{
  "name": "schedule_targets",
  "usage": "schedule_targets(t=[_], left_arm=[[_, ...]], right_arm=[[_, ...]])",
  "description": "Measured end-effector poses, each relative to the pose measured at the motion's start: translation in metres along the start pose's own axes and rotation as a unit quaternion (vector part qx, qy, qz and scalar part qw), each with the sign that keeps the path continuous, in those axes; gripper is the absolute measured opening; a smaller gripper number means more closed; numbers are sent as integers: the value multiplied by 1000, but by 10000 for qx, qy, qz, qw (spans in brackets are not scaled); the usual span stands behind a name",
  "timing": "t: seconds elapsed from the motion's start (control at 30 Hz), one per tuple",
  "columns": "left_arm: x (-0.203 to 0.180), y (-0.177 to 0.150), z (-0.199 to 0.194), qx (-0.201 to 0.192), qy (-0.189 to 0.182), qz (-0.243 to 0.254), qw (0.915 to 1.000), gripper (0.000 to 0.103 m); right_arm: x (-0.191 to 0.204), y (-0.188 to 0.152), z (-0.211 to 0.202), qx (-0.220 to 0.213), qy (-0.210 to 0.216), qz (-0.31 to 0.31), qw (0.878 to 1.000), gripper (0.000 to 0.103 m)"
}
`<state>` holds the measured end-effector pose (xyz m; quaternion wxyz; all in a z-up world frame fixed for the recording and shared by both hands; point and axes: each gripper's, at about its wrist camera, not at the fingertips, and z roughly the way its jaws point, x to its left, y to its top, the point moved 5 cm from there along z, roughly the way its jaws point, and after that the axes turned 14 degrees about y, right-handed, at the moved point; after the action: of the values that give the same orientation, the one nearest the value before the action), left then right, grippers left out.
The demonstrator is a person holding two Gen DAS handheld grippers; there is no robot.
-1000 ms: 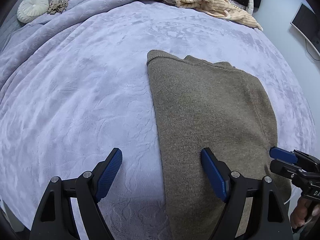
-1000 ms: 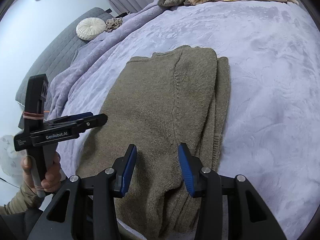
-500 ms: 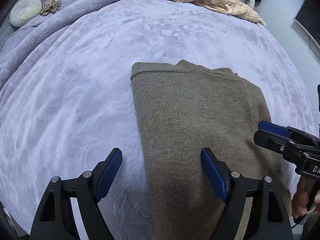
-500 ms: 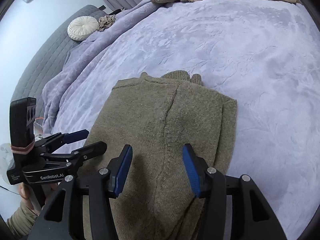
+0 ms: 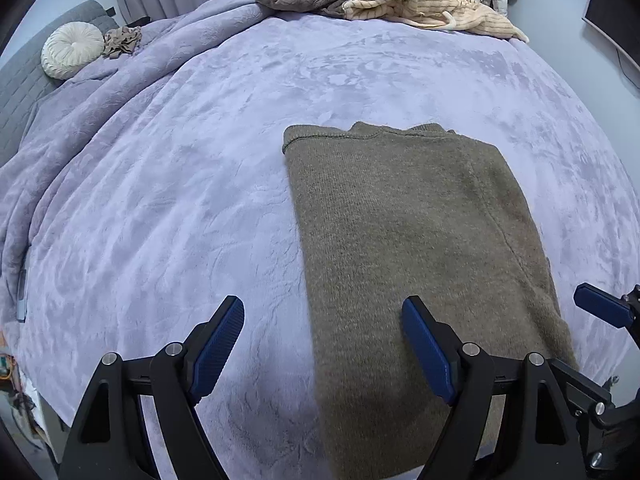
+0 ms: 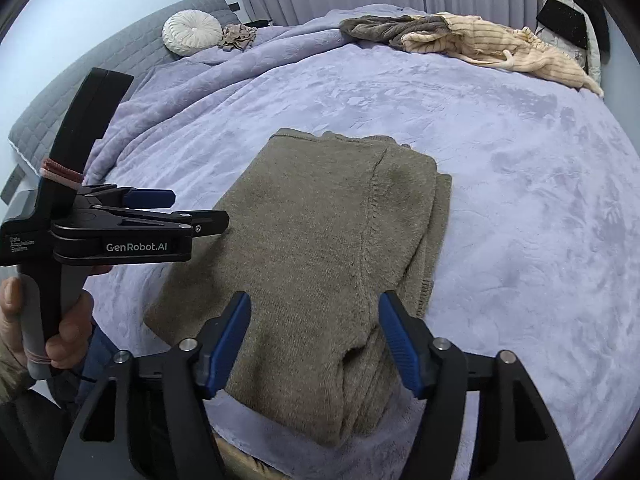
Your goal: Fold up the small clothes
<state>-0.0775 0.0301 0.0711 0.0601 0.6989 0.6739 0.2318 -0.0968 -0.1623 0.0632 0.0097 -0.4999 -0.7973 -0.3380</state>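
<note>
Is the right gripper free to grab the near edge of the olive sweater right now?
Probably yes. The right gripper has just been opening, is empty, and hangs right over the olive sweater; nothing lies between them.

Black grippers, blue pads

Left gripper (image 5: 323,338) and right gripper (image 6: 314,338): black frames, ribbed blue pads, silver screws (white "GenRobot.AI" lettering on the left one), pink bands round its grey handle; hand (image 6: 38,320) with a khaki cuff.
</note>
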Motion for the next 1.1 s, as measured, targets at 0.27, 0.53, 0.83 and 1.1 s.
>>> schedule_targets(t=[0.27, 0.53, 0.83, 1.1], left_arm=[[1, -13, -17, 147, -220, -316, 9992, 82], [11, -17, -28, -173, 329, -576, 9976, 82], [6, -25, -24, 131, 264, -517, 9982, 82], [1, -22, -21, 252, 128, -466, 9985, 82]], right_arm=[[16, 3, -3, 175, -463, -334, 9982, 73], [19, 3, -2, 251, -606, -439, 9969, 73], [11, 4, 1, 341, -700, -362, 9963, 73], [7, 8, 5, 417, -751, -373, 9956, 73]])
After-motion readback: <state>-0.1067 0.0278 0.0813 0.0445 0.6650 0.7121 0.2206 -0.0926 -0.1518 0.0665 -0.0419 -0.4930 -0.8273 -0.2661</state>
